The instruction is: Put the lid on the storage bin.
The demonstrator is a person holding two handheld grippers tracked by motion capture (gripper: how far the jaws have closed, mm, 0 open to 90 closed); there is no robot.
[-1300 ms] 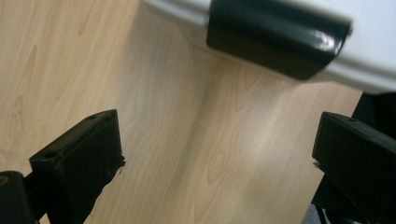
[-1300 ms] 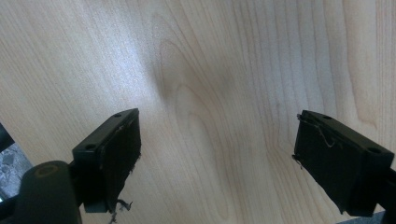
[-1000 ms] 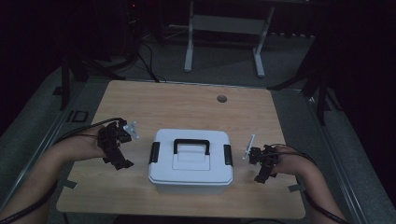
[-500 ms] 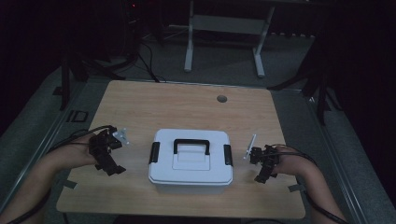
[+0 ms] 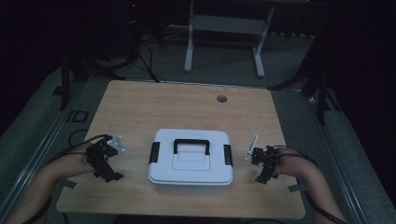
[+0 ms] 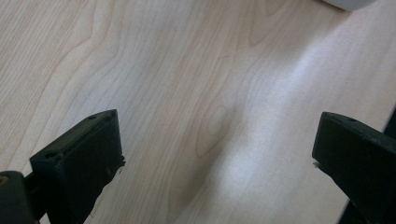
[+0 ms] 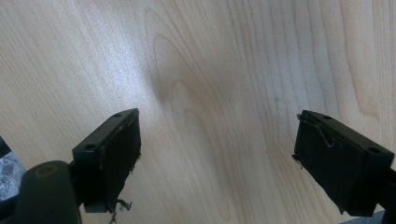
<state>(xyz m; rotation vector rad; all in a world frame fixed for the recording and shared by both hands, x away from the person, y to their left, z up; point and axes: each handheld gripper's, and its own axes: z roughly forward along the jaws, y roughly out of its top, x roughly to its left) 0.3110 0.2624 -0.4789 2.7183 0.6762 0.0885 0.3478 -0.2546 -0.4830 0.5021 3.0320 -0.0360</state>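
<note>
A wooden counter [image 5: 187,107] spans the middle of the high view. At its lower centre sits a white box [image 5: 190,158] with a black handle [image 5: 191,144] on its lid and a black latch at each end. The left tool [image 5: 106,163] lies lower left, well apart from the box, jaws spread wide over bare wood. The right tool [image 5: 264,169] lies lower right, near the box, jaws also wide and holding nothing.

No legible text, label, brand, number or sign can be made out on the white plastic lidded box [image 5: 190,157] or the pale wooden counter [image 5: 187,107].
</note>
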